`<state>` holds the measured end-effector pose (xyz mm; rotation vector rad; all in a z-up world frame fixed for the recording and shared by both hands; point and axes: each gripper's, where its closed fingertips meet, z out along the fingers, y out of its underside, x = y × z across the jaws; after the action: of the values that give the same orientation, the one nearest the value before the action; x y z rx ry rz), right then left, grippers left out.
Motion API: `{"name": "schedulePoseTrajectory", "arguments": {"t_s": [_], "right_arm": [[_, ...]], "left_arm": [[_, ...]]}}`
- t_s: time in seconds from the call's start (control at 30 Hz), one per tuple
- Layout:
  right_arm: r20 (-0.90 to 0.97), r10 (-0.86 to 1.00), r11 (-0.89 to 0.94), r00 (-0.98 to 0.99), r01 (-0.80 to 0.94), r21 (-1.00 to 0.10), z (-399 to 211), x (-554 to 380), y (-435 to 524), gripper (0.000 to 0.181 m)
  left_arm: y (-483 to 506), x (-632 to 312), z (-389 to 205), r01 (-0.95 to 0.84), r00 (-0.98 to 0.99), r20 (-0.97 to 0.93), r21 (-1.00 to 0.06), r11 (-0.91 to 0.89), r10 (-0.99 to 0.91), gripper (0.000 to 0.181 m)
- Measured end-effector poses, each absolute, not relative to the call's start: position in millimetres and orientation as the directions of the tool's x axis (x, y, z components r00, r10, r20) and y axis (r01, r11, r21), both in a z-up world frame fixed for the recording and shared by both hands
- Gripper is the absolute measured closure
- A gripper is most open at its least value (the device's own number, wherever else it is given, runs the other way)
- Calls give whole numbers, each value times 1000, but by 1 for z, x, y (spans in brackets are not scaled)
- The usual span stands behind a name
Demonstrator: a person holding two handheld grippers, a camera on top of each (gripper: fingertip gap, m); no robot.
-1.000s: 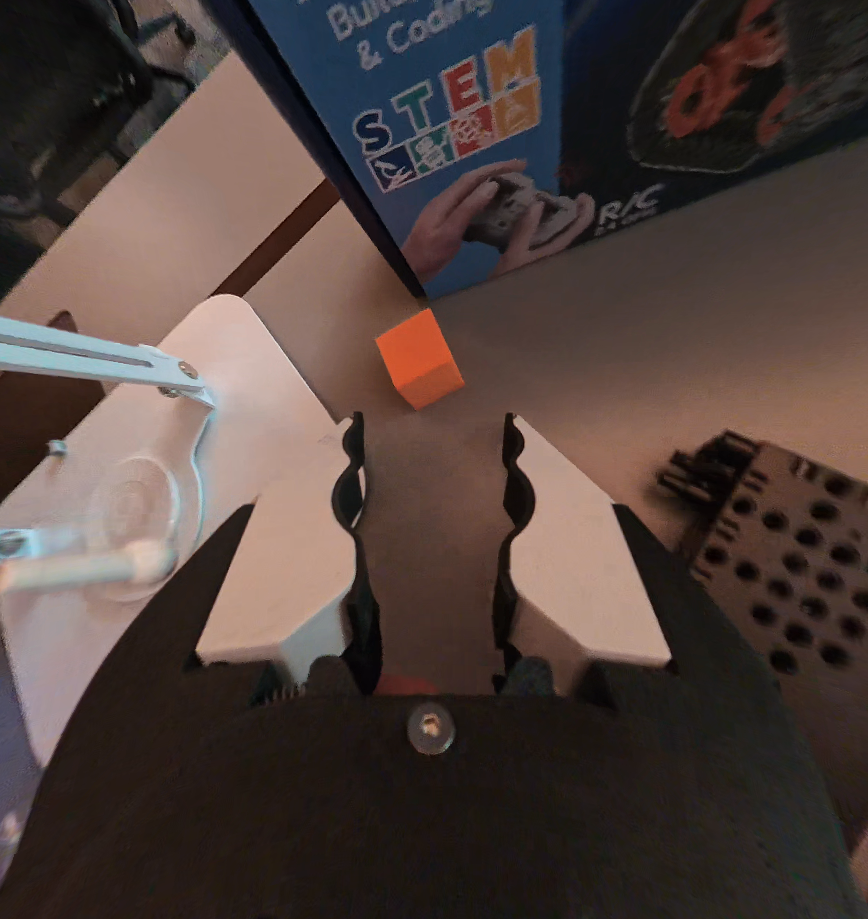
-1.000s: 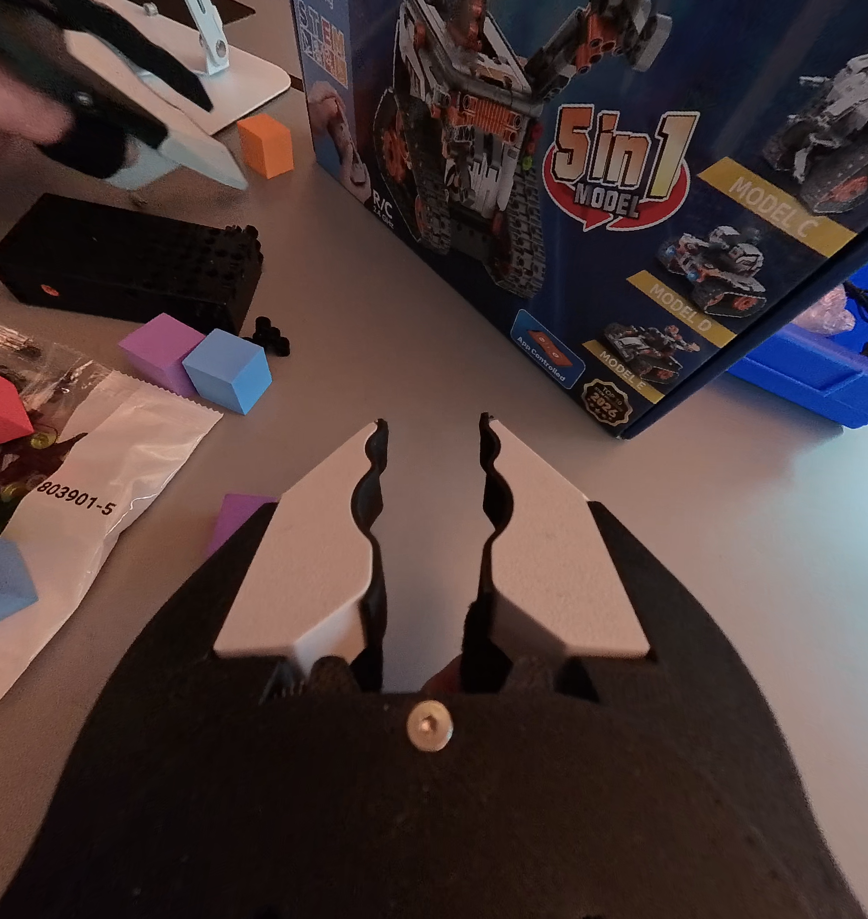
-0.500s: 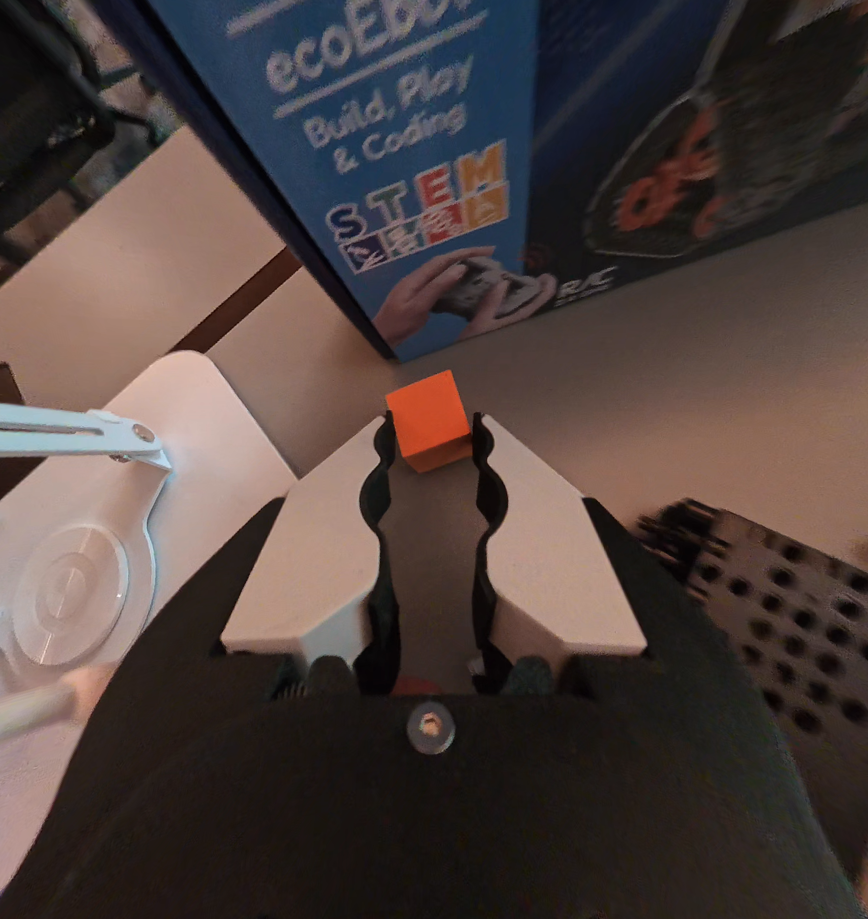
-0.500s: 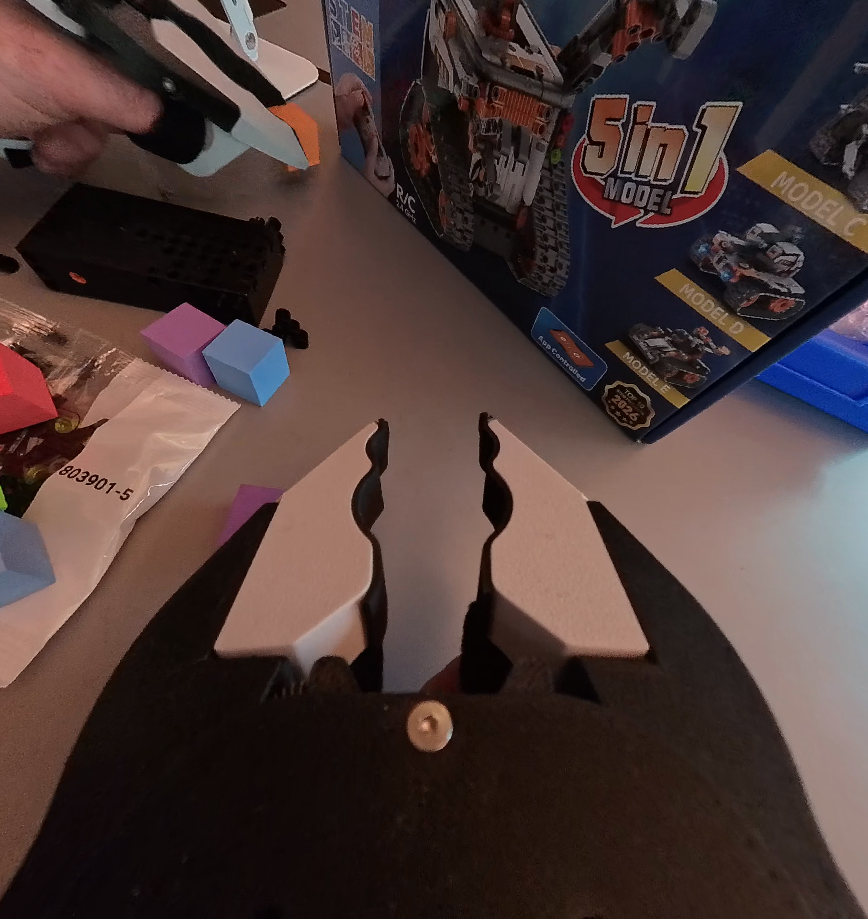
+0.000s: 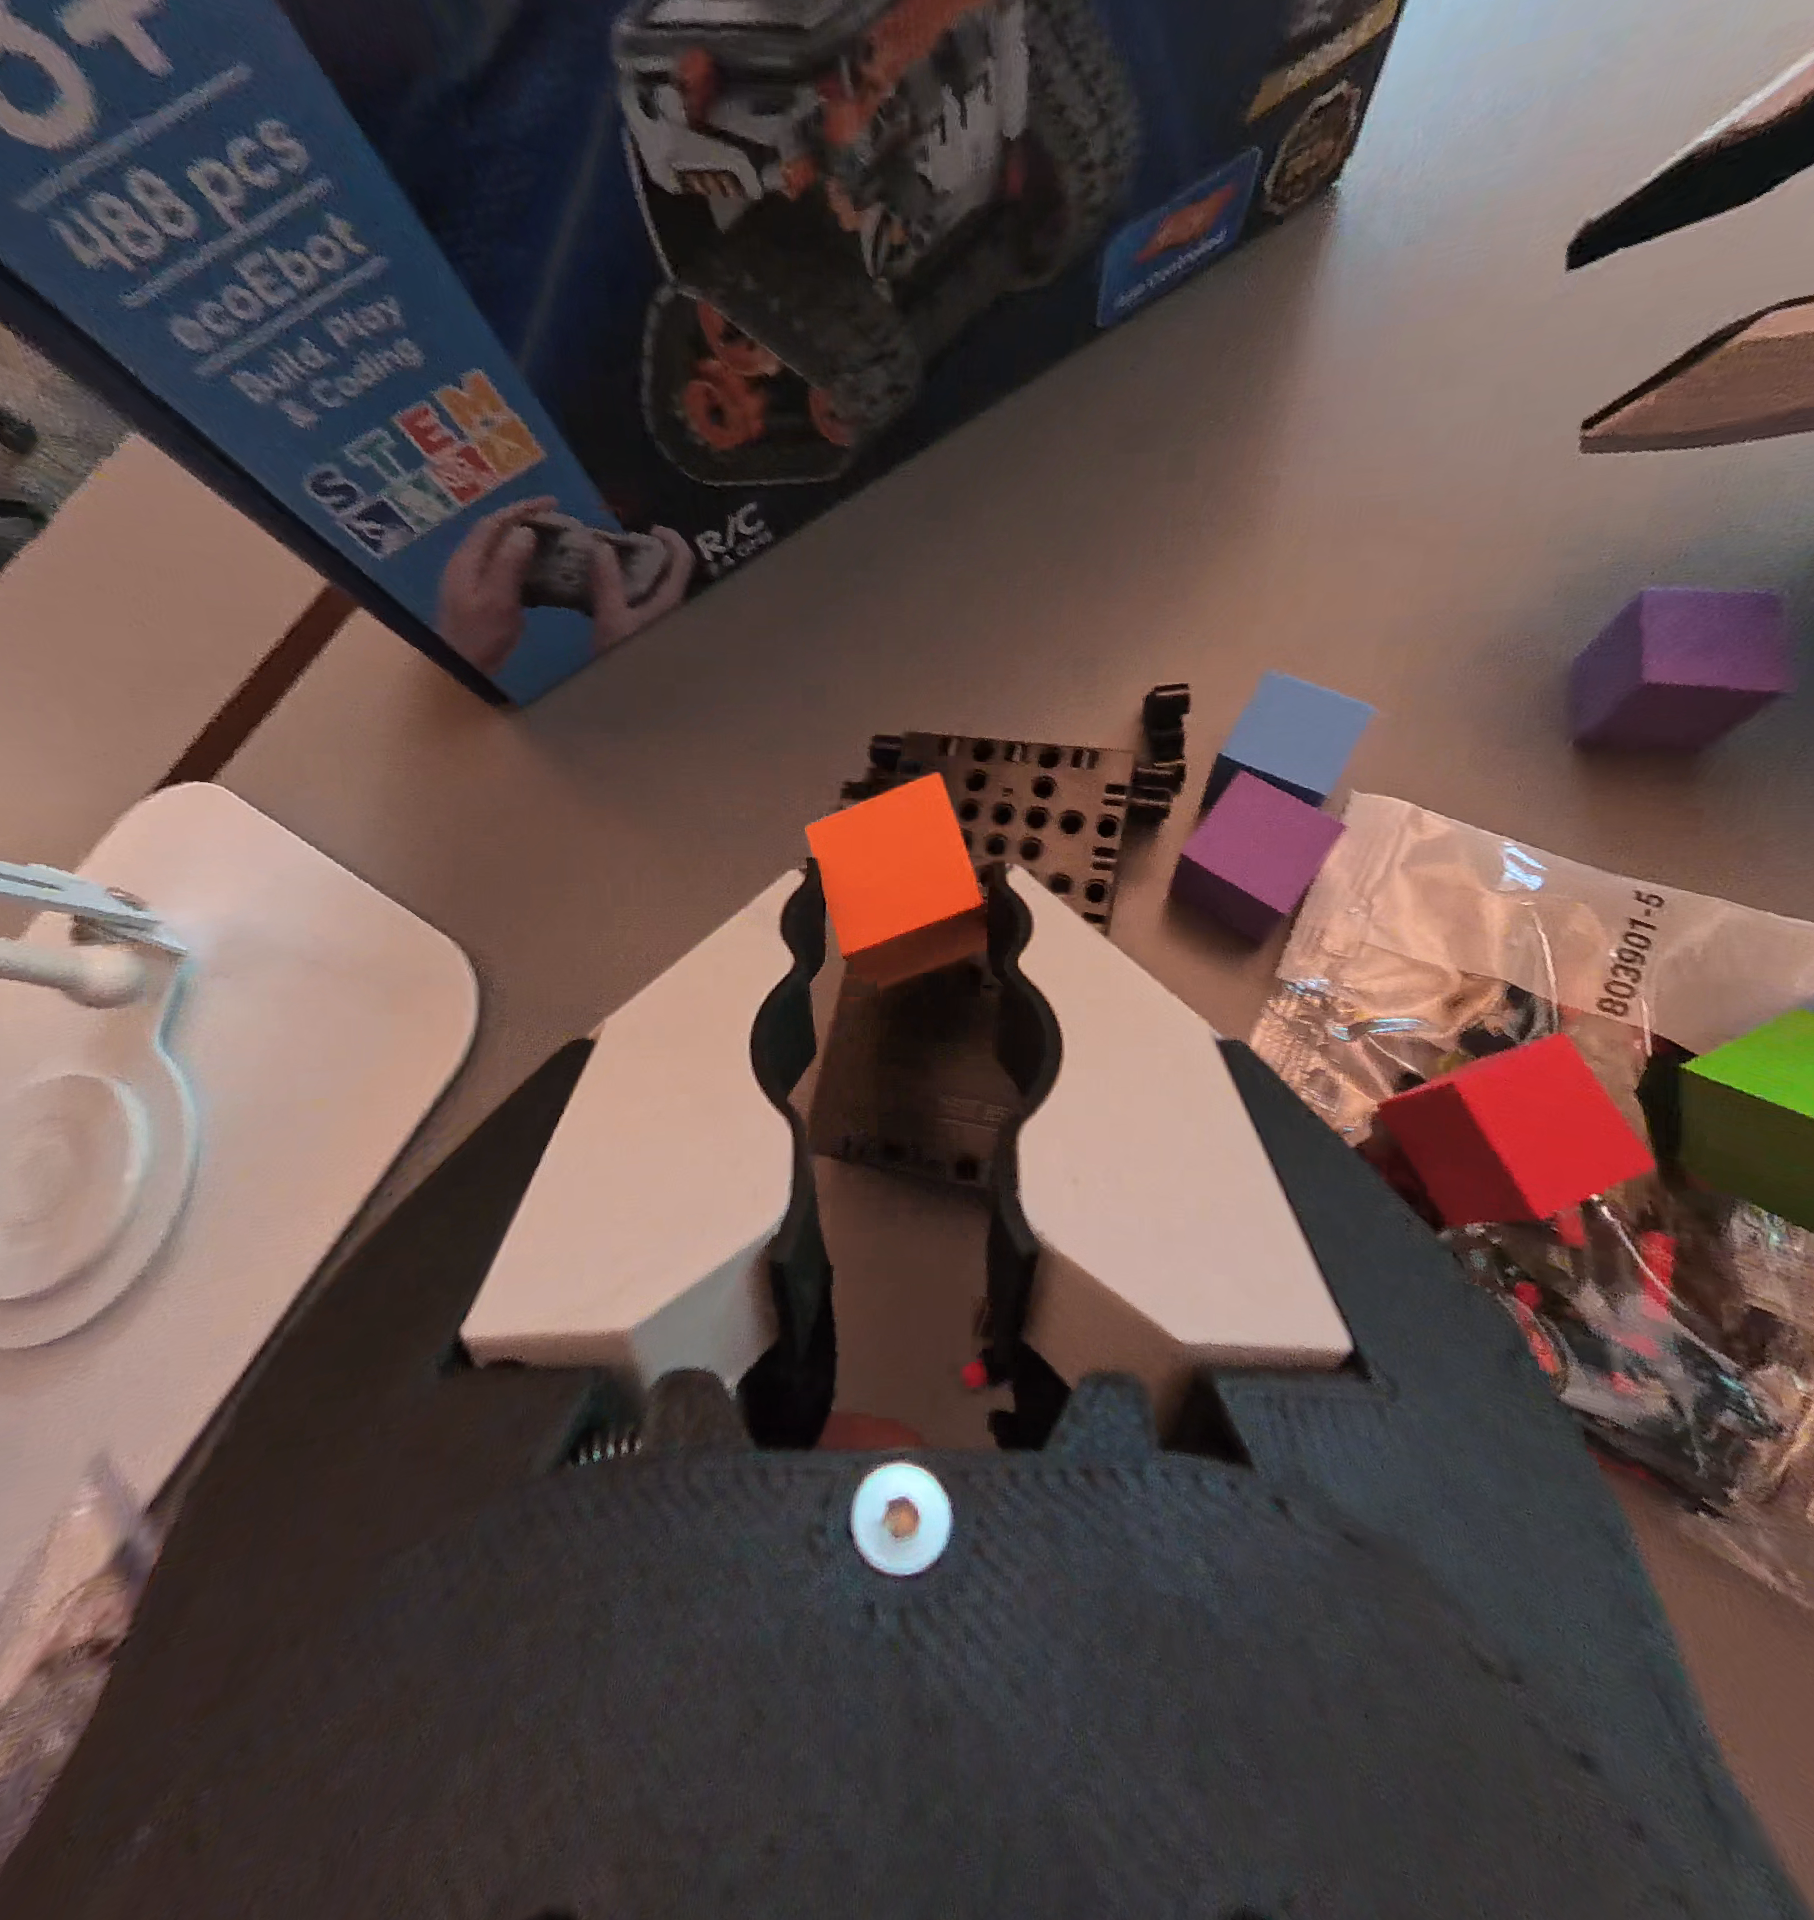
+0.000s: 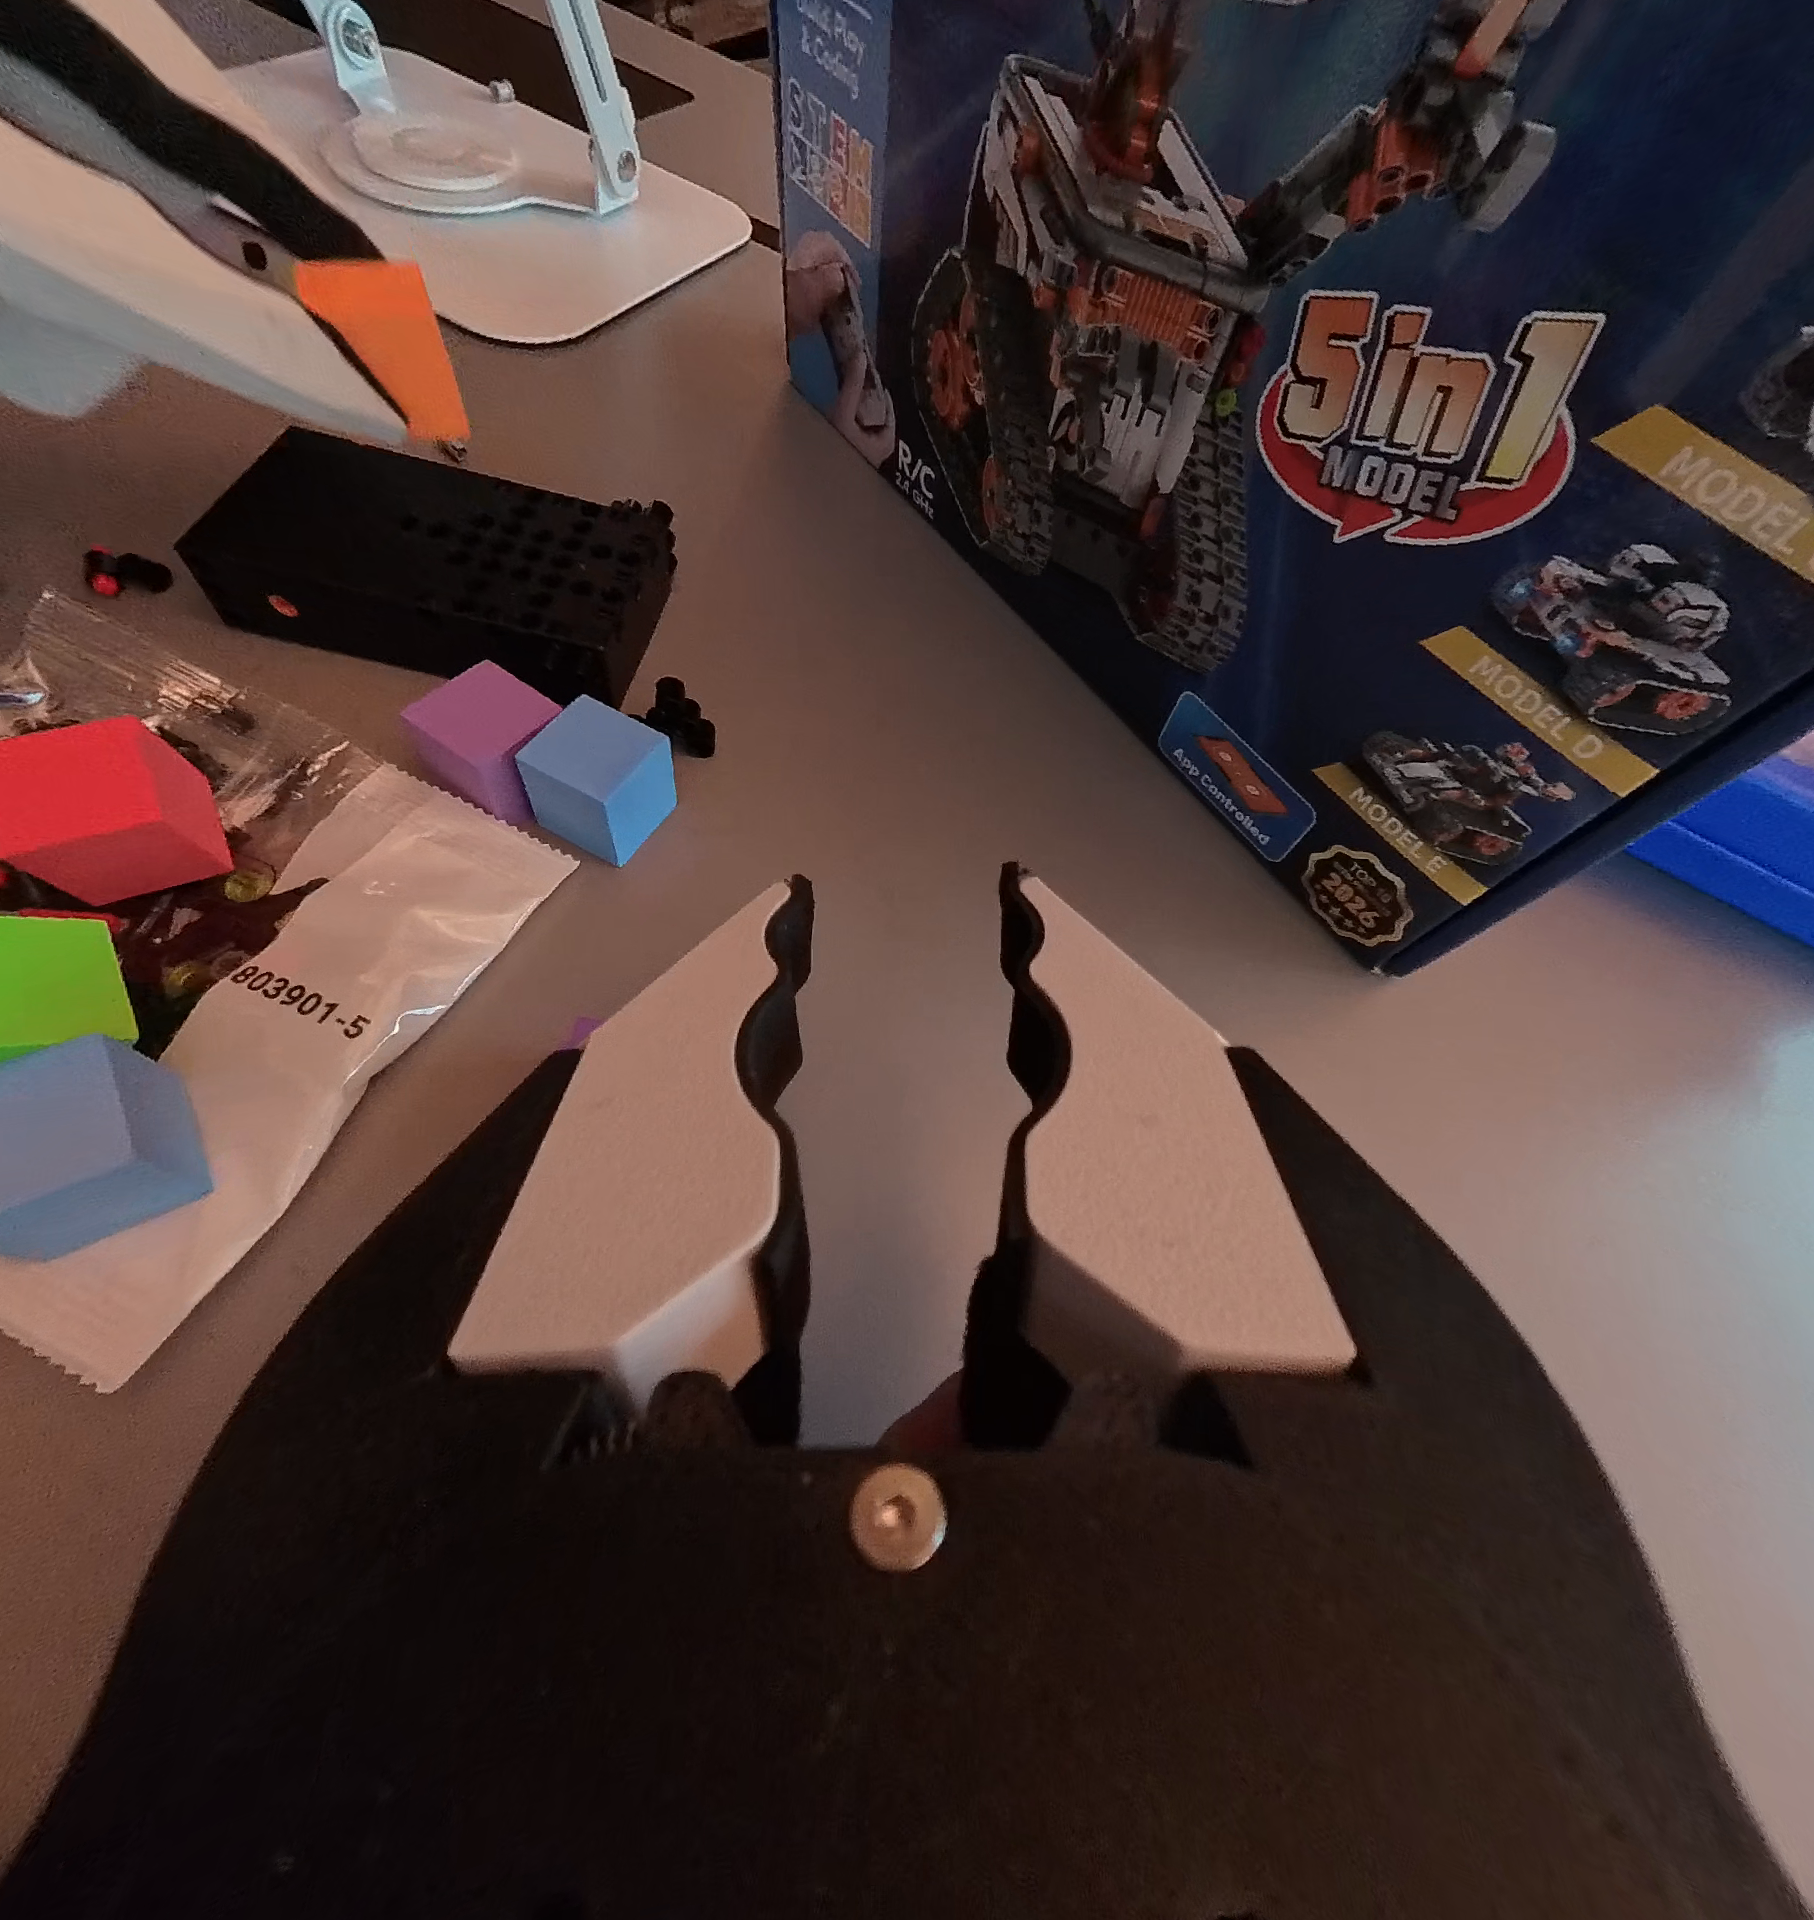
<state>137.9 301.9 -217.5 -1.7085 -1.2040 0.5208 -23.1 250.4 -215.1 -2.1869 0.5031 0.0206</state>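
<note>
Pinching a small orange foam cube (image 5: 895,875) at its very tips, my left claw (image 5: 898,904) hangs clear above the grey tabletop (image 5: 1142,520), over a black perforated building brick (image 5: 1038,821). Ahead and to the left of that claw stands a big blue cardboard toy-kit box (image 5: 446,312), printed with a tracked robot and several lines of lettering. A white lamp base (image 5: 290,1039) sits left of it. To the claw's right lie a purple cube (image 5: 1256,852) touching a light blue cube (image 5: 1298,727), then a clear plastic parts bag (image 5: 1505,935) with a printed number, carrying a red cube (image 5: 1516,1122) and a green cube (image 5: 1786,1112). Another purple cube (image 5: 1682,665) sits farther right. My right claw (image 6: 903,883) rests low with its fingers apart around nothing, bare table ahead, the box to its front right.
</note>
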Motion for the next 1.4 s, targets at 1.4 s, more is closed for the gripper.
{"name": "schedulePoseTrajectory", "arguments": {"t_s": [1.4], "right_arm": [[186, 907, -26, 377, 492, -870, -219, 131, 293, 147]], "left_arm": [[243, -11, -186, -466, 854, -245, -751, -467, -459, 152]]}}
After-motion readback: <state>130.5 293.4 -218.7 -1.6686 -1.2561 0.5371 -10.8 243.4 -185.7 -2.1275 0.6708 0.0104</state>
